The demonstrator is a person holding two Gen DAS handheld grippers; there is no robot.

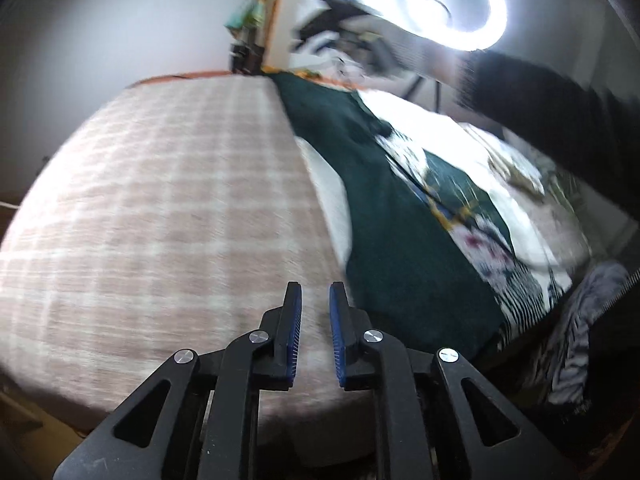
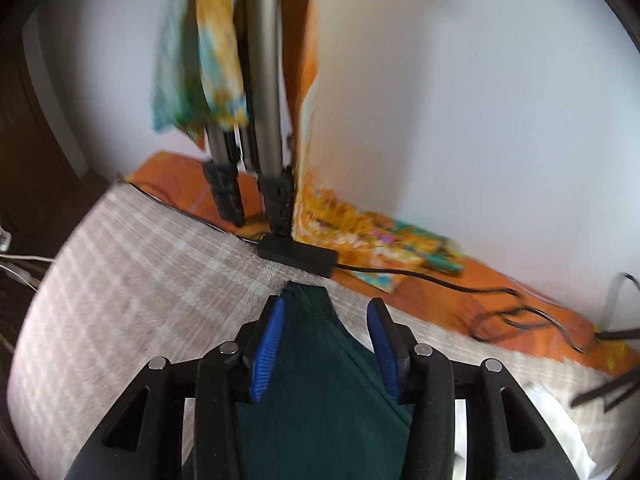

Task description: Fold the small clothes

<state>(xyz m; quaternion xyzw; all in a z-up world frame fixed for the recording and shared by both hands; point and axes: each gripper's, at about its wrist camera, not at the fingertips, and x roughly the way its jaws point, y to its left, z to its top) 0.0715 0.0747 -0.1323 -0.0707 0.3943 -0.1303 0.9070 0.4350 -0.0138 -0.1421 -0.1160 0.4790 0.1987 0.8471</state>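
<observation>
Two hand-held grippers work over a bed covered with a pink-and-white checked blanket [image 1: 160, 208]. In the left wrist view the left hand-held gripper [image 1: 315, 312] hangs above the blanket near its near edge; its blue-padded fingers [image 1: 294, 320] stand a narrow gap apart, with only blanket visible between them and nothing gripped. A dark green garment [image 1: 384, 232] lies stretched along the right side of the blanket, running from the far edge toward the near edge, and beside it on the right rests a white cloth with a floral and striped print [image 1: 492, 248]. A dark sleeve [image 1: 560, 120] reaches in from the right of that view toward the far end of the garment, below a bright ring light [image 1: 456, 4]; the view is blurred there. In the right wrist view the right hand-held gripper [image 2: 326, 332] has its jaws spread, and the pointed end of the dark green garment [image 2: 320, 380] lies between the blue pads [image 2: 266, 352]; the cloth's left edge sits close to the left pad, and whether it touches I cannot tell, while the right pad stands clear of it. Beyond the fingertips a black stand base [image 2: 298, 256] sits at the blanket's far edge, against an orange sheet [image 2: 440, 292] with a black cable [image 2: 440, 280] trailing across it.
</observation>
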